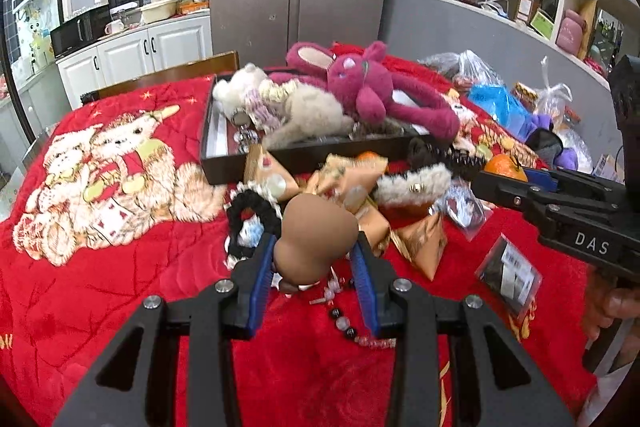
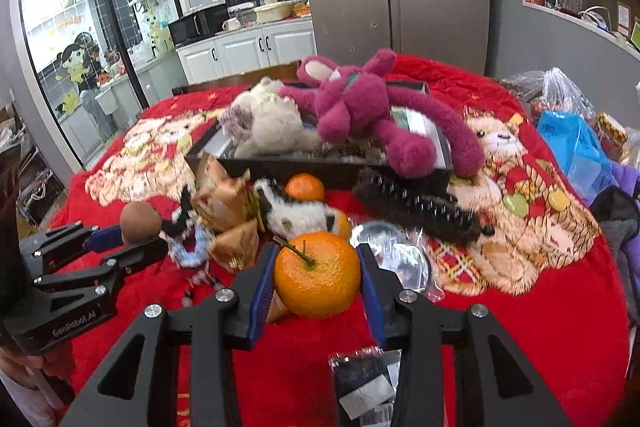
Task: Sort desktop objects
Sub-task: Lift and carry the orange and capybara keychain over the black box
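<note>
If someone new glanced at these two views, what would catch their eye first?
Probably the magenta plush rabbit sprawled over the dark tray at the far side of the red blanket. Nearer, the right gripper clamps a bright orange, and the left gripper holds a brown gourd.

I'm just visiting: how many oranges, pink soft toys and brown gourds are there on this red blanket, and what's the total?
Oranges: 3; one in the right gripper at, one behind it, one half hidden by a furry thing
Pink soft toys: 1
Brown gourds: 1, in the left gripper
Total: 5
</note>
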Action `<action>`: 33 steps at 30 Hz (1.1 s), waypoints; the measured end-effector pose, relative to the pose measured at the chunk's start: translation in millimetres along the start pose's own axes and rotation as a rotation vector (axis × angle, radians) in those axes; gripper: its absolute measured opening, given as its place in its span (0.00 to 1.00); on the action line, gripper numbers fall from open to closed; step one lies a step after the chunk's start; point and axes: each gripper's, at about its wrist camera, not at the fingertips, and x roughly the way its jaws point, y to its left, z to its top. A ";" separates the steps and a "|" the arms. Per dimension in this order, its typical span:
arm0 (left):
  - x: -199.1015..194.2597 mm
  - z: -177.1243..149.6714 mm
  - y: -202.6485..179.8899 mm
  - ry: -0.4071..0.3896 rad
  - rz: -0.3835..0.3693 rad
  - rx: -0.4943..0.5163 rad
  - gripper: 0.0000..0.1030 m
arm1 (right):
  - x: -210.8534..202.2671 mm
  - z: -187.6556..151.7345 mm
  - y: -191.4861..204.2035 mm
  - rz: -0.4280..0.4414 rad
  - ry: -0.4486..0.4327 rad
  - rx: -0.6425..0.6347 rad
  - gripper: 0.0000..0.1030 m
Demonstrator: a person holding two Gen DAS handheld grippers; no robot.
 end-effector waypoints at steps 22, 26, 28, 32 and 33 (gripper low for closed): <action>47.0 65.6 14.1 0.020 -0.007 -0.015 0.37 | 53.4 72.4 4.0 0.075 0.045 -0.010 0.39; 68.9 83.1 18.0 0.034 -0.007 -0.011 0.37 | 77.2 83.6 3.8 0.066 0.073 -0.026 0.39; 79.0 90.4 19.2 0.042 -0.007 -0.009 0.37 | 86.4 87.6 1.3 0.069 0.080 -0.022 0.39; 96.7 104.3 20.4 0.048 -0.011 0.003 0.37 | 105.0 95.2 -4.5 0.059 0.101 -0.033 0.39; 99.6 107.2 20.8 0.046 -0.013 0.003 0.37 | 108.6 97.5 -6.4 0.060 0.102 -0.032 0.39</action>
